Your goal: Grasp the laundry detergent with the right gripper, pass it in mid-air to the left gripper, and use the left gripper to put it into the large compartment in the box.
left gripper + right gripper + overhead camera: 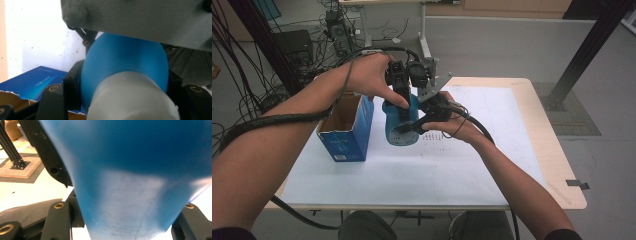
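In the high view the blue bottle (401, 122) is held above the white table (492, 165), just right of an open blue carton (346, 134); the left gripper (404, 102) comes down on its upper end while the right gripper (412, 127) takes its lower side, both clamped onto it. In the left gripper view the black jaws stand narrowed against the bottle's (125, 65) rounded blue shoulder on either side, with the ribbed white cap (132, 100) nearest the camera and the carton (32, 81) lower left. In the right gripper view the jaws flank the bottle's (130, 182) blue body tightly, a pale scuffed patch showing on its wall. Judged from this, the bottle is a smooth moulded plastic container, stiff enough to take a firm squeeze but likely slippery on its curved, tapering wall; whether it is full, and so how heavy, cannot be told. The safest hold seems to be the shoulder just below the cap, leaving the second gripper free to turn the ribbed cap.
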{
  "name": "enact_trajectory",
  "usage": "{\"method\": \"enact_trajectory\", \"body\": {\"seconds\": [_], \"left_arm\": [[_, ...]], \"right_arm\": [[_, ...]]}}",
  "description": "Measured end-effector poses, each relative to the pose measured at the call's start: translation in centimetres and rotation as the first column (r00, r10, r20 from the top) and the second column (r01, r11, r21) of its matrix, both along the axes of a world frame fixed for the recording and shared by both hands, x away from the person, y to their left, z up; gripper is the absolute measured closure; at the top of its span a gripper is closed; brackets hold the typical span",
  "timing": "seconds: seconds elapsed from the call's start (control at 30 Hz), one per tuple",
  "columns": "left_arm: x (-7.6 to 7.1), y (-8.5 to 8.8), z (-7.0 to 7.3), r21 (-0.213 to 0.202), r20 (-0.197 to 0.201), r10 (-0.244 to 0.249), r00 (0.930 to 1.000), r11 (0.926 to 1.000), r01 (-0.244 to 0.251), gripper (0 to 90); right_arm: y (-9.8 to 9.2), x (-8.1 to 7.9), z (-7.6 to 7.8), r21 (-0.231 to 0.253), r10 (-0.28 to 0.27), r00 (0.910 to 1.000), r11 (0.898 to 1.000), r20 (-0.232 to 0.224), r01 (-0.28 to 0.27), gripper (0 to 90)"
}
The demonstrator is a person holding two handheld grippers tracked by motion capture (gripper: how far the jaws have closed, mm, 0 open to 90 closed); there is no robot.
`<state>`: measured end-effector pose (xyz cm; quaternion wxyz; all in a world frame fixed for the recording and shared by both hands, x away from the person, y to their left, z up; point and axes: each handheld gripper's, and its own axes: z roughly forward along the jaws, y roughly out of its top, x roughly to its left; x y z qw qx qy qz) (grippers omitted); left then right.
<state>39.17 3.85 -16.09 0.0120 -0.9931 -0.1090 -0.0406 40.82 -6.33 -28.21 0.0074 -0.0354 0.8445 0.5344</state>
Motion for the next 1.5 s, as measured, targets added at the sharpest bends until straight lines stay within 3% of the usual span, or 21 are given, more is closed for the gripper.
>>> {"method": "enact_trajectory", "body": {"seconds": [0.57, 0.6, 0.63, 0.67, 0.83, 0.97, 1.2, 1.3, 1.5], "left_arm": [[-0.1, 0.1, 0.2, -0.002, -0.004, 0.007, 1.0, 1.0, -0.007, 36.9], [-0.1, 0.1, 0.3, -0.003, -0.002, 0.009, 1.0, 1.0, -0.009, 36.9], [-0.1, 0.2, 0.3, -0.004, -0.004, 0.013, 0.9999, 0.9999, -0.013, 36.9], [0.0, 0.2, 0.3, -0.003, -0.003, 0.012, 0.9999, 0.9999, -0.012, 36.9], [0.2, 0.4, 0.5, -0.001, 0.002, 0.029, 0.9996, 0.9996, -0.029, 36.9], [0.4, 0.6, 0.6, 0.002, 0.01, 0.054, 0.9985, 0.9985, -0.054, 36.9], [1.0, 1.1, 1.1, 0.002, -0.019, 0.124, 0.9921, 0.9923, -0.124, 36.9], [1.2, 1.1, 1.5, 0.0, -0.018, 0.147, 0.989, 0.9892, -0.147, 36.9], [1.6, 1.7, 2.7, -0.02, -0.035, 0.212, 0.9766, 0.9769, -0.213, 36.9]], "right_arm": [[0.0, -0.3, 0.1, 0.01, 0.001, 0.9999, 1.0, -0.016, -0.001, 41.4], [0.0, -0.2, 0.1, 0.005, -0.008, 1.0, 1.0, 0.002, 0.008, 36.7], [-0.1, -0.3, 0.1, 0.006, -0.023, 0.9989, 1.0, -0.041, 0.024, 28.9], [-0.2, -0.2, 0.0, 0.002, -0.039, 0.9985, 0.999, -0.038, 0.039, 26.3], [-1.2, -0.1, 0.1, -0.034, -0.083, 0.9961, 0.996, -0.031, 0.081, 16.0], [-2.1, -0.2, 0.3, -0.068, -0.107, 0.994, 0.992, -0.026, 0.105, 13.0], [-4.2, -0.4, 0.5, -0.188, -0.171, 0.9852, 0.968, -0.018, 0.164, 4.7], [-5.2, -0.4, 0.5, -0.217, -0.192, 0.9812, 0.959, -0.019, 0.183, 4.7], [-7.5, -0.3, 1.0, -0.269, -0.243, 0.9688, 0.937, -0.047, 0.222, 5.1]]}}
